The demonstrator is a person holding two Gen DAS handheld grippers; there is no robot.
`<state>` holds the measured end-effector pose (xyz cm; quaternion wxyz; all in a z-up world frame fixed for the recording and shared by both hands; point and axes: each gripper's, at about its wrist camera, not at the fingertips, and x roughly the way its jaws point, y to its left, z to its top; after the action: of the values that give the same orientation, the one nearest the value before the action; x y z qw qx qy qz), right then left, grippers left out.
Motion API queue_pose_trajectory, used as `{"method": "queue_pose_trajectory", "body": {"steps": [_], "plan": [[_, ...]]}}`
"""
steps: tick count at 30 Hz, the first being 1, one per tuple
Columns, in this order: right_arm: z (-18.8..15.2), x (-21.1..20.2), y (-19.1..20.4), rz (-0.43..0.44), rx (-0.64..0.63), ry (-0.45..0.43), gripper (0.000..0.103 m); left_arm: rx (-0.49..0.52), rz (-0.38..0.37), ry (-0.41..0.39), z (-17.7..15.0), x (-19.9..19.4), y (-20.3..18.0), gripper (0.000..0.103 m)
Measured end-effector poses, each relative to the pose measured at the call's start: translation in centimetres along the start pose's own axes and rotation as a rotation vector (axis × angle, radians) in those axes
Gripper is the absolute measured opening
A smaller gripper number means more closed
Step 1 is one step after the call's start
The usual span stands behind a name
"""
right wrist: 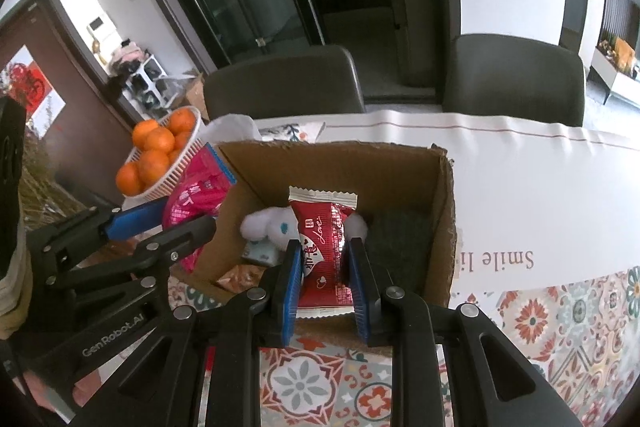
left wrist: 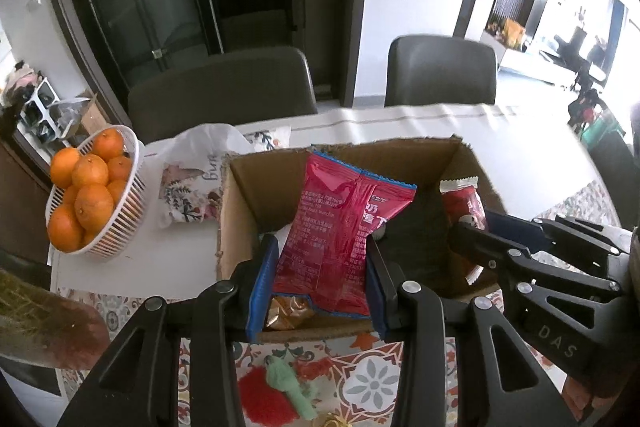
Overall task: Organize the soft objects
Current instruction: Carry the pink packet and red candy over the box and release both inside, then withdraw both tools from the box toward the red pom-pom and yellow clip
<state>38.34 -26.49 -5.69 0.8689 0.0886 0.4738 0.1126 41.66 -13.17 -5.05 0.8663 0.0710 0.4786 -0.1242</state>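
An open cardboard box stands on the table. My left gripper is shut on a large pink-red snack bag and holds it over the box's near left part; the bag also shows in the right wrist view. My right gripper is shut on a small red snack packet over the box; it shows in the left wrist view. Inside the box lie a white plush toy, a gold wrapper and a dark green cloth.
A white basket of oranges stands left of the box, with a printed plastic bag beside it. A red-and-green fuzzy toy lies on the patterned tablecloth in front of the box. Two grey chairs stand behind the table.
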Motion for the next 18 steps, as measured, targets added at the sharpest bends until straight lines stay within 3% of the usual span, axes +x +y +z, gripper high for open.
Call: {"method": "queue_pose_trajectory", "body": {"steps": [3, 5, 7, 9, 18], "plan": [[0.2, 1.1, -0.4, -0.009, 0.006, 0.026, 0.025, 0.000, 0.016, 0.018, 0.2, 1.0, 0.2, 0.041], [0.3, 1.6, -0.6, -0.018, 0.005, 0.034, 0.028, 0.000, 0.021, 0.019, 0.1, 1.4, 0.3, 0.046], [0.5, 2.0, -0.8, -0.033, 0.006, 0.041, 0.034, 0.000, 0.026, 0.021, 0.2, 1.6, 0.3, 0.061], [0.7, 2.1, -1.0, -0.041, 0.012, 0.047, 0.044, 0.003, 0.042, 0.013, 0.1, 1.4, 0.4, 0.062], [-0.2, -0.9, -0.8, -0.113, 0.030, -0.036, 0.044, 0.007, 0.097, -0.024, -1.4, -1.0, 0.6, 0.071]]}}
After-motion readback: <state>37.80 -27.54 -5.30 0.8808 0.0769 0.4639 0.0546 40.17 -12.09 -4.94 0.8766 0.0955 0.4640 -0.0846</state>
